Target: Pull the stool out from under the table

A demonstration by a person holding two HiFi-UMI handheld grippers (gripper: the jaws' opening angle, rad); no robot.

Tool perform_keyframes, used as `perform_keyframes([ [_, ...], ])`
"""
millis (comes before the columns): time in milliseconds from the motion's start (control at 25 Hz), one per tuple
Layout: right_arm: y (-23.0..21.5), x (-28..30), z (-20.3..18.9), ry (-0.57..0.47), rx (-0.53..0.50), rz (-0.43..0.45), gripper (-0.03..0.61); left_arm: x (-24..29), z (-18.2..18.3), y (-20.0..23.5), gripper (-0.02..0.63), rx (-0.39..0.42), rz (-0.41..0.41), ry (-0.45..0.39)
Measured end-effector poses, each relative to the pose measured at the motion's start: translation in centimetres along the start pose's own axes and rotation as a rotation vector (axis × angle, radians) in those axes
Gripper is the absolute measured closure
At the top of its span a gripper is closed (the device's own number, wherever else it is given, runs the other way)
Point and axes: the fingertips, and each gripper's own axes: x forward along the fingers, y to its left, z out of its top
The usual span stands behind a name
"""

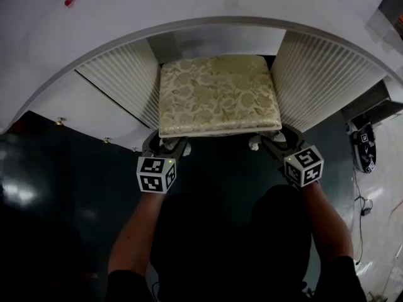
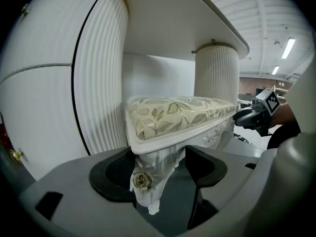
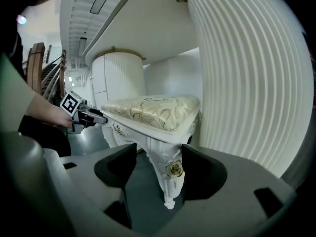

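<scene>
L forearm (image 1: 133, 231) & R forearm (image 1: 329, 222) reach fwd, side by side. L hand-held gripper (image 1: 166, 146) & R hand-held gripper (image 1: 271, 143) tilt slightly down, jaws apart.

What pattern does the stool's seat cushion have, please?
The seat cushion is cream with a gold leaf pattern, which shows best in the head view.

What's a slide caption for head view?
Left gripper and right gripper, jaws open, straddle front legs of the stool under the table.

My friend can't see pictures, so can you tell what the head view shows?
A stool with a cream flowery cushion sits tucked into the gap of a white table. The left gripper and right gripper reach to its two near corners.
</scene>
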Motion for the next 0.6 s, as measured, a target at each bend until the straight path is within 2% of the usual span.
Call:
perform_keyframes([
  [200,-0.2,-0.6,1.2,-0.023,-0.050,0.042,0.334,-1.0,0.5,-0.1,0.299,-0.014,-0.020,-0.064],
  [480,-1.2,0.0,1.4,-0.037,-0.129,0.102,0.334,-1.6,0.8,-0.7,0.270,0.082,-0.084,-0.085],
  [600,-1.0,0.2,1.6,-0.034,-0.079,0.156,0.334,-2.2,1.1,-0.7,0.268,0.071,-0.104,-0.093],
])
